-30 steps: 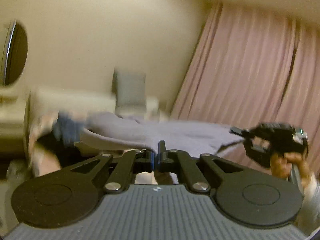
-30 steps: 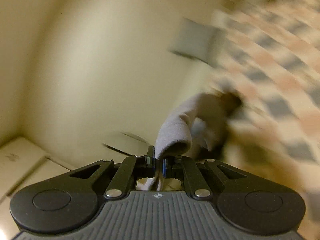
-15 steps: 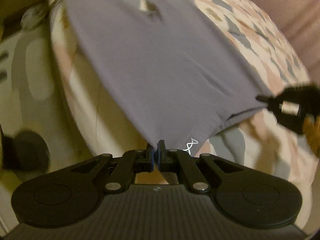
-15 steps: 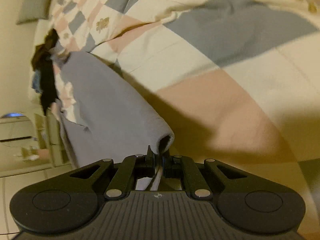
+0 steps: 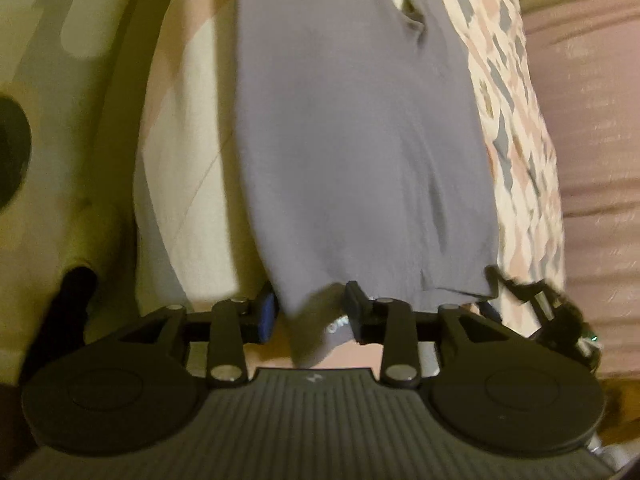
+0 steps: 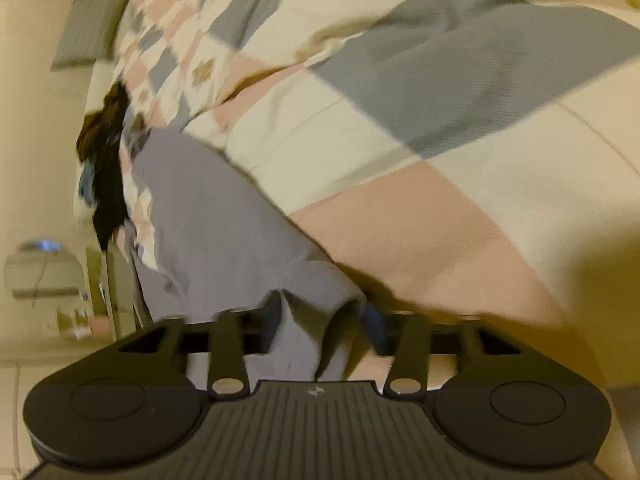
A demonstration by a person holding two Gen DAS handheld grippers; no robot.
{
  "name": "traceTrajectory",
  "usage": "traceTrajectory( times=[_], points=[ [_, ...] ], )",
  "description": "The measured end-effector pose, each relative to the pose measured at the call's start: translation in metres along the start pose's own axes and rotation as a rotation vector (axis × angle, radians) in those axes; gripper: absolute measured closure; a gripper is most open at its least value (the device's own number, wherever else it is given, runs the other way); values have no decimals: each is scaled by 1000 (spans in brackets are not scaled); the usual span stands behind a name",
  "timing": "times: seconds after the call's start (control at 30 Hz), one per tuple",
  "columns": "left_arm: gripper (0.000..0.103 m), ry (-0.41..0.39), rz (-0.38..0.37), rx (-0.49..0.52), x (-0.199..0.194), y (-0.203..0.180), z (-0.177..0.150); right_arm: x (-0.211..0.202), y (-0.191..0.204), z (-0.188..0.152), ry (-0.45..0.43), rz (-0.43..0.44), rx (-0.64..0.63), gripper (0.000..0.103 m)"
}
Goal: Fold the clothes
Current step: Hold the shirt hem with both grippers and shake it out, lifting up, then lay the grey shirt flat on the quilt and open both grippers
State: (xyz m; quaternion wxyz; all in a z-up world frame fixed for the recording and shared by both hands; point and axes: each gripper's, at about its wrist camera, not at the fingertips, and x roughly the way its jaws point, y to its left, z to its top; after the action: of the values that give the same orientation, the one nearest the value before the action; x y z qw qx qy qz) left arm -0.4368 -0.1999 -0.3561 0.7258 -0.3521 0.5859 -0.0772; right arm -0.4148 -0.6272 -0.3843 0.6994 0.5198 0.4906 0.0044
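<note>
A grey-purple shirt (image 5: 352,128) lies stretched out along the patchwork quilt (image 5: 516,128), its hem nearest me. My left gripper (image 5: 311,318) is open, and the hem's left corner hangs loose between its spread fingers (image 5: 266,316). The right gripper (image 5: 540,304) shows at the hem's right corner in the left wrist view. In the right wrist view the right gripper (image 6: 324,328) is open too, with a rolled corner of the shirt (image 6: 224,224) slack between its jaws.
The quilt (image 6: 420,128) covers the bed. A dark heap of clothes (image 6: 104,160) and a grey pillow (image 6: 88,28) lie at its far end. A pink curtain (image 5: 592,160) hangs on the right, and a patterned floor mat (image 5: 60,92) lies on the left.
Both grippers swung down from the raised position to the bed's edge, laid the shirt flat on the quilt, and then opened, letting go of the hem.
</note>
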Motion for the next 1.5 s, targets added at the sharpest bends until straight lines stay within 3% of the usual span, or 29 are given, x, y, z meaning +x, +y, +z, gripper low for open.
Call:
traceTrajectory(
  times=[0.03,0.17,0.27,0.4,0.57,0.7,0.77,0.83,0.87,0.9,0.93,1.0,1.03,1.1,1.17,1.23,1.37,1.5],
  points=[
    [100,-1,0,13,0,-2,-1,-2,5,0,-1,-11,-34,97],
    [100,-27,-4,141,-21,-22,-5,-26,27,5,-18,-15,-117,98],
    [100,-64,-26,298,-45,-53,-13,-59,40,10,-33,37,-159,99],
    [100,-61,-68,439,-62,-88,-33,-101,38,15,-74,58,-169,99],
    [100,43,-48,615,-48,-102,-83,-136,-7,1,-70,-23,-116,99],
    [100,130,-15,624,-32,-88,-107,-143,-54,-26,-64,-83,-26,99],
    [100,163,7,654,-23,-84,-115,-142,-69,-34,-72,-96,2,99],
    [98,199,46,691,-9,-79,-121,-137,-69,-37,-86,-163,-1,98],
    [98,222,80,691,-1,-75,-121,-134,-68,-38,-94,-197,-3,96],
    [97,244,101,689,5,-73,-121,-131,-67,-39,-101,-232,-5,84],
    [97,265,100,697,4,-74,-119,-129,-67,-40,-108,-266,-7,71],
    [89,310,86,746,-3,-81,-113,-132,-56,-46,-159,-361,-46,55],
    [78,333,78,779,-9,-85,-111,-138,-44,-51,-206,-424,-86,53],
    [72,378,55,875,-25,-93,-106,-155,-18,-65,-313,-527,-140,52],
    [72,391,39,972,-42,-101,-97,-161,0,-79,-345,-487,-173,52],
    [72,352,46,1027,-58,-108,-80,-162,20,-96,-358,-412,-212,52],
    [72,242,127,1048,-65,-123,-28,-119,59,-146,-238,-284,-394,53],
    [72,245,205,1150,-37,-134,21,-60,67,-192,-101,-275,-436,53]
  ],
)
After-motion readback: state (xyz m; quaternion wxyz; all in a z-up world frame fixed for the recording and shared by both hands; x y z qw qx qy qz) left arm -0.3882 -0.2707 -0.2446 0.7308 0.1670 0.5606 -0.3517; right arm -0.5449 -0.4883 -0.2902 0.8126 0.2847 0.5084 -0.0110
